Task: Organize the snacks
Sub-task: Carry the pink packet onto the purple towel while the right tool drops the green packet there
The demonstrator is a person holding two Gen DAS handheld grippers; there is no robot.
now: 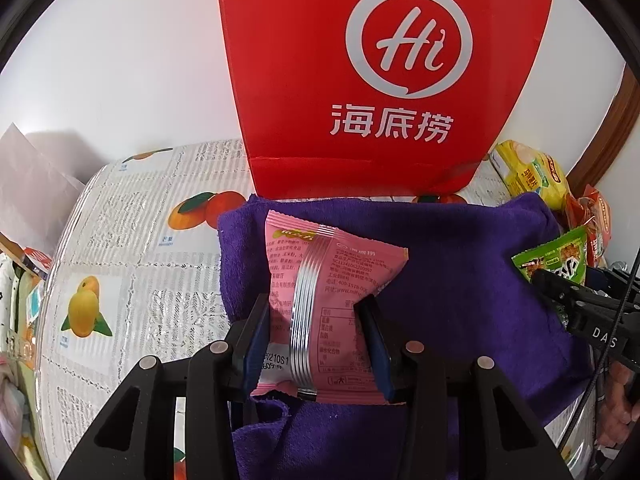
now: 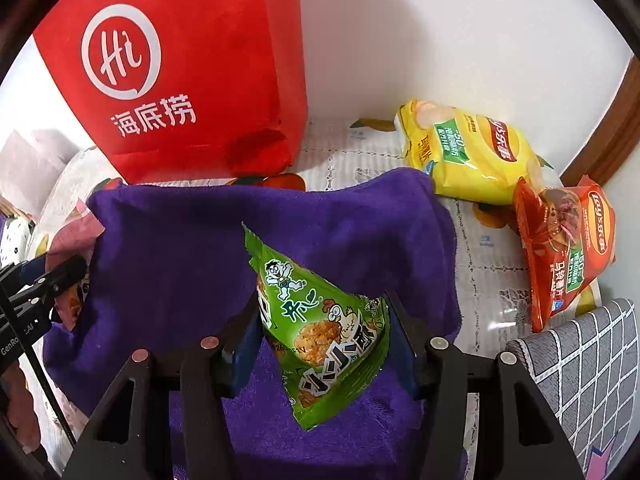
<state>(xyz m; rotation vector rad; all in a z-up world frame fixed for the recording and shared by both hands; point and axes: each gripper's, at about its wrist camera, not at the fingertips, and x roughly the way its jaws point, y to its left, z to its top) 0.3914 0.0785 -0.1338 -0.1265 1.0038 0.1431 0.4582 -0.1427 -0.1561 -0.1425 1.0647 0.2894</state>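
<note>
Snacks are spread around a purple towel [image 1: 460, 260] that lies on a fruit-printed tablecloth [image 1: 132, 248], and that towel serves as the landmark. Over the towel's left part, the left gripper [image 1: 316, 312] is clamped on a pink snack packet [image 1: 320, 280], its blue pads pressing both side edges, the packet's silver seam facing up. Over the towel's right part, the right gripper [image 2: 324, 320] is clenched on a green snack packet [image 2: 320, 320], which stands tilted between the fingers with its cartoon face showing. Behind the towel, touching its far edge, a red paper bag [image 1: 360, 80] with a white round logo stands upright against the white wall. Past the towel's far right corner lies a yellow chip bag [image 2: 468, 152], just beside the cloth, and next to that, further right, a red chip bag [image 2: 568, 252] rests on the tablecloth. At the towel's near right, beyond the tablecloth, a grey checked cushion [image 2: 580, 372] shows.
</note>
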